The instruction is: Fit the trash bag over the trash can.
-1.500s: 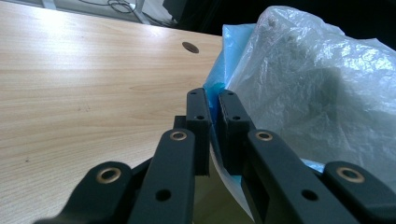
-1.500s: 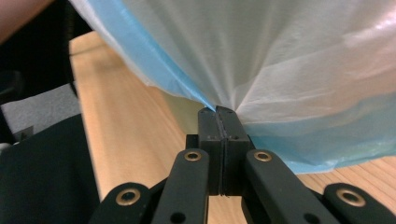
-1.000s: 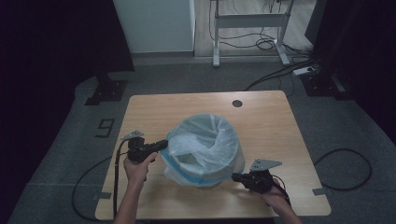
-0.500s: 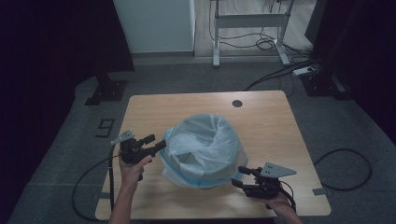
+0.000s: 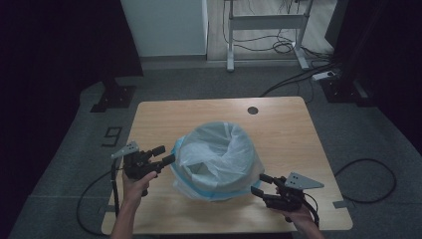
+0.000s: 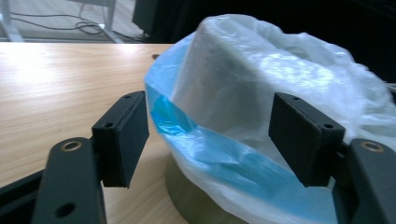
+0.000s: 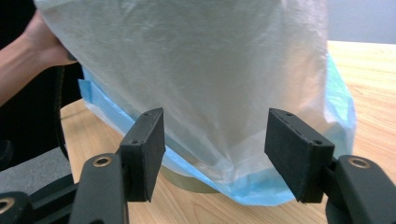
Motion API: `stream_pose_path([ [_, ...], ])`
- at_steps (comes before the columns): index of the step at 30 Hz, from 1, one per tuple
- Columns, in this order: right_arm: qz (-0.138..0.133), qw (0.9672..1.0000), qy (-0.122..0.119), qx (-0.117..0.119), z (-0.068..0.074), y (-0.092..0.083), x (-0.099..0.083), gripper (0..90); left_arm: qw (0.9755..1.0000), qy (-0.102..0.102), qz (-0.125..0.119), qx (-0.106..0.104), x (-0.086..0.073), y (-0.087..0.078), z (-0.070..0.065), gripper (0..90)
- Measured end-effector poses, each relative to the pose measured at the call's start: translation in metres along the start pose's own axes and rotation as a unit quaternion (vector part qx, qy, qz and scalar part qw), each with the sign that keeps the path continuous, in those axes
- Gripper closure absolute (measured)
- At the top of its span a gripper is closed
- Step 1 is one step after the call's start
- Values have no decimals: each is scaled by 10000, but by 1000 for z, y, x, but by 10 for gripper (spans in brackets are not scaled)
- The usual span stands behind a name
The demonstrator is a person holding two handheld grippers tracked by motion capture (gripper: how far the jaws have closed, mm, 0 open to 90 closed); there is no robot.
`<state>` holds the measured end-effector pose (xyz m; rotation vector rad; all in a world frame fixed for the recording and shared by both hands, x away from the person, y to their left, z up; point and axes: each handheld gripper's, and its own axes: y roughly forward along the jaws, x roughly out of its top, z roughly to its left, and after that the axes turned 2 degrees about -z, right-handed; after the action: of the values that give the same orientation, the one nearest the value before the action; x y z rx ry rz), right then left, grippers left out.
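Both grippers have drawn back from the bag-lined bin point(image 5: 217, 160), and their fingers have just been opening, off the plastic. We see a wooden desk point(image 5: 278, 124) on grey floor in a dark room. Left gripper point(image 5: 167, 154) stands open just left of the bin; right gripper point(image 5: 262, 183) stands open at its near right, the bag ahead of both, ungripped.

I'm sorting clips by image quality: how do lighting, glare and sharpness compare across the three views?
High view: dim overall, dark at both sides, the bag-lined bin on the table still readable. Left gripper view: brighter, glare on the tabletop at left, the bag soft and slightly blurred, pads sharp. Right gripper view: evenly lit, the bag's film hazy, pads crisp.
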<state>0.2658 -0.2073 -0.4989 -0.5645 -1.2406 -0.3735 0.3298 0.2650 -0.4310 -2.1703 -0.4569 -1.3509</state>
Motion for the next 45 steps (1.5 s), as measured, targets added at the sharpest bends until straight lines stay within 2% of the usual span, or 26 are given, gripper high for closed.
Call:
stream_pose_path([
  [2, -9, 10000, 50, -30, -2, 0, -1, 373, 10000, 58, 33, -33, 1, -1, -1, 307],
  [4, -31, 9998, 127, -118, -6, -1, -2, 373, 9994, 279, 126, -175, 6, -1, -7, 315],
  [6, -35, 9997, 145, -187, -9, -1, -3, 373, 9989, 371, 119, -257, 8, -1, -8, 317],
  [8, -67, 9994, 200, -256, -12, -5, -2, 373, 9988, 352, 92, -316, 11, 0, -9, 320],
  [11, -138, 9989, 277, -352, -17, -10, -2, 373, 9981, 504, 196, -309, 17, 2, -13, 325],
  [14, -125, 9985, 293, -445, -21, -14, -3, 373, 9975, 509, 193, -445, 20, 4, -19, 350],
  [17, -162, 9979, 380, -508, -25, -17, -3, 376, 9958, 704, 344, -471, 24, 7, -26, 369],
  [22, -106, 9975, 403, -563, -27, -17, -4, 380, 9938, 846, 421, -583, 33, 13, -34, 412],
  [23, -112, 9973, 458, -570, -28, -17, -5, 383, 9926, 907, 485, -644, 38, 17, -38, 430],
  [29, -97, 9967, 522, -622, -29, -20, -7, 395, 9884, 1140, 673, -740, 51, 32, -52, 422],
  [30, -106, 9964, 539, -653, -30, -21, -7, 396, 9884, 1140, 673, -740, 51, 32, -52, 428],
  [35, -104, 9955, 641, -696, -31, -24, -9, 399, 9821, 1416, 1112, -547, 64, 48, -66, 464],
  [38, -80, 9957, 611, -693, -31, -23, -10, 400, 9767, 1513, 1425, -529, 71, 61, -72, 505],
  [39, -78, 9957, 613, -683, -31, -23, -10, 400, 9745, 1558, 1540, -494, 72, 65, -73, 533],
  [41, -59, 9959, 606, -665, -30, -23, -9, 401, 9680, 1677, 1800, -490, 73, 72, -76, 594],
  [42, -57, 9960, 593, -659, -30, -23, -9, 401, 9627, 1740, 2015, -482, 72, 77, -77, 617],
  [43, -65, 9961, 575, -659, -29, -23, -9, 401, 9591, 1768, 2157, -480, 70, 81, -78, 646],
  [44, -65, 9961, 575, -659, -29, -23, -9, 401, 9591, 1768, 2157, -480, 70, 81, -78, 681],
  [45, -52, 9963, 576, -643, -29, -24, -10, 401, 9560, 1723, 2310, -545, 67, 85, -77, 702],
])
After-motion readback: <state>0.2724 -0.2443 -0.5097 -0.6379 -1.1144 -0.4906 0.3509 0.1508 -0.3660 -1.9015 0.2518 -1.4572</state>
